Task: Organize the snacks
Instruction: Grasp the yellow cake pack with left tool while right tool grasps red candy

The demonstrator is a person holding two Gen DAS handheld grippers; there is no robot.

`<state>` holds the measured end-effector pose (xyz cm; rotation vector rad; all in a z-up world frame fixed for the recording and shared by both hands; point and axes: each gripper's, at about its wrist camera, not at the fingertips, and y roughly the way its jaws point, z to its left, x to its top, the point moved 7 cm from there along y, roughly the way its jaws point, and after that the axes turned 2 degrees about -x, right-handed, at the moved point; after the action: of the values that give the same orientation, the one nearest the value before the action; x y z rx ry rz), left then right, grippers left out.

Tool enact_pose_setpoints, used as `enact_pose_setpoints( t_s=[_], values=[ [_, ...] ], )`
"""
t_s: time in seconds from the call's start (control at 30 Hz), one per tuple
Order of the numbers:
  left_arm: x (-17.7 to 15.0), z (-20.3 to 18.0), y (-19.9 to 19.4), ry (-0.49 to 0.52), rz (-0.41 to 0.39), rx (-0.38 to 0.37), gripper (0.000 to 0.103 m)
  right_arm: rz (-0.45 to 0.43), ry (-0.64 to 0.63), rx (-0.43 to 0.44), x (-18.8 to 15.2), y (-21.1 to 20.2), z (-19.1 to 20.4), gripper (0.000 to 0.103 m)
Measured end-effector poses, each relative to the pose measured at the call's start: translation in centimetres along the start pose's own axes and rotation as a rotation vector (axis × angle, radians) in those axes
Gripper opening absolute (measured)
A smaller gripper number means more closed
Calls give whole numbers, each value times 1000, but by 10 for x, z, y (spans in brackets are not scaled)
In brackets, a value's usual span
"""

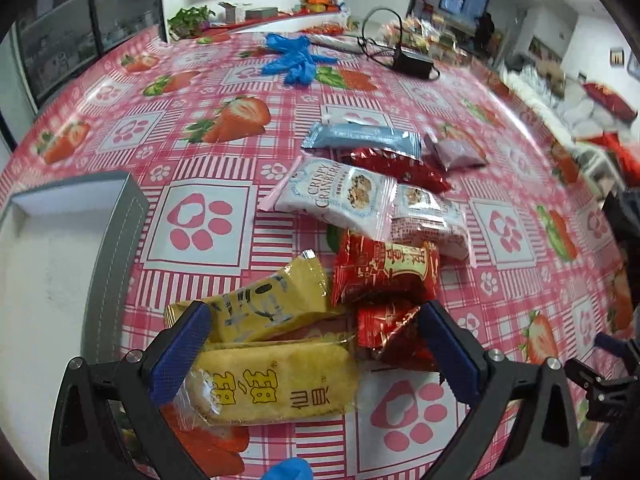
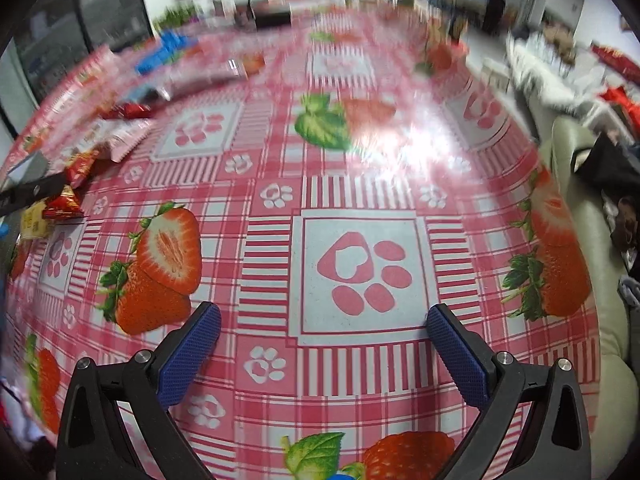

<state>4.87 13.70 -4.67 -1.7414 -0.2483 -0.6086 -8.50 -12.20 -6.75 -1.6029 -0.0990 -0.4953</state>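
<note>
Several snack packets lie in a loose pile on the strawberry tablecloth [image 1: 200, 224]. My left gripper [image 1: 316, 344] is open, its jaws wide on either side of a yellow rice-cracker packet [image 1: 276, 384]. A second yellow packet [image 1: 260, 304] and red packets [image 1: 384, 272] lie just beyond. A white cranberry packet [image 1: 336, 196], a blue packet [image 1: 360, 140] and a dark red packet [image 1: 396, 166] lie farther off. My right gripper [image 2: 324, 332] is open and empty above bare tablecloth [image 2: 360, 264]; the pile [image 2: 76, 168] shows at its far left.
A grey box with a white inside [image 1: 52, 264] stands left of the pile. Blue gloves [image 1: 294, 58] and a black charger with cable [image 1: 412, 62] lie at the table's far side. A pale sofa [image 2: 580, 240] borders the table's right edge.
</note>
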Motion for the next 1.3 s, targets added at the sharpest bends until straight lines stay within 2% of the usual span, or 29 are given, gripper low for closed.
enact_pose_setpoints(
  t_s=[0.1,0.13,0.27,0.5,0.63,0.7,0.73,0.83,0.9,1.03,1.17,1.27,1.3],
  values=[
    [-1,2,-1,-2,-25,-10,103,42,53,164,22,0,22,103],
    [-1,2,-1,-1,-31,-13,103,50,60,184,28,0,29,103],
    [-2,2,-1,-12,-49,-14,103,24,35,207,67,4,72,103],
    [-3,5,-1,-6,-57,-33,103,3,22,253,125,36,150,103],
    [-4,4,-1,2,-68,-37,103,-28,-49,193,142,45,180,103],
    [-6,3,-2,1,-70,-28,103,-39,-126,130,140,48,188,103],
    [-9,1,-3,3,-70,-28,103,-48,-155,104,137,48,189,99],
    [-19,-11,-6,35,-61,-43,103,-72,-206,94,126,41,180,89],
    [-33,-27,-7,89,-46,-47,103,-58,-198,86,117,38,165,89],
    [-52,-54,-10,238,-41,13,103,-26,-134,61,89,29,109,89],
    [-45,-50,-30,205,-77,-36,103,7,-110,46,52,15,60,89],
    [-34,-32,-55,169,-132,-48,103,8,-53,83,35,5,35,90],
    [-30,-24,-63,161,-138,-47,103,8,-21,100,32,3,27,96]
  ],
)
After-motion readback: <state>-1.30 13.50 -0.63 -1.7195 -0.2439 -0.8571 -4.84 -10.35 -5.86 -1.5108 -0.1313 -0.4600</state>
